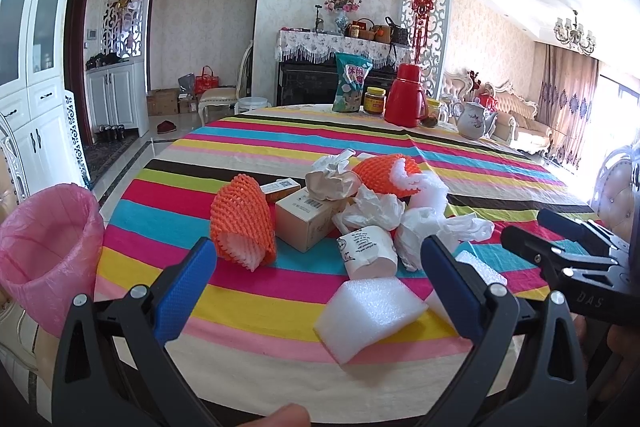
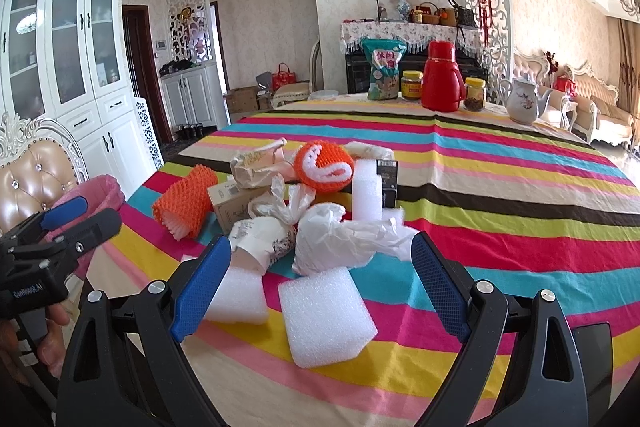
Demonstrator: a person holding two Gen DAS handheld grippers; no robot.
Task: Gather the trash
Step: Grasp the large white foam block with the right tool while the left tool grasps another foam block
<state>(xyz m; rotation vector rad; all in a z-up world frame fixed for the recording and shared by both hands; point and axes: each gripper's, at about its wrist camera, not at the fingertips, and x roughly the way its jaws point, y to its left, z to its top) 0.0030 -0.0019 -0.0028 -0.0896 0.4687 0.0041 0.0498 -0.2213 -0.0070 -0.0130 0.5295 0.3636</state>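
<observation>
A pile of trash lies on the striped tablecloth [image 1: 248,147]: an orange foam net [image 1: 242,223], a second orange net [image 1: 382,173], a small cardboard box [image 1: 306,221], crumpled tissues [image 1: 372,209], a paper cup [image 1: 370,251] and white foam blocks [image 1: 368,311]. A bin with a pink liner [image 1: 44,251] stands off the table's left edge. My left gripper [image 1: 318,283] is open and empty, just short of the pile. My right gripper [image 2: 320,287] is open and empty above a foam block [image 2: 326,315], with the plastic bag [image 2: 332,235] beyond.
At the far side of the table stand a snack bag [image 1: 352,83], a yellow-lidded jar [image 1: 374,101], a red thermos [image 1: 408,95] and a white teapot [image 1: 474,119]. A padded chair [image 2: 36,175] stands at the left, by the bin.
</observation>
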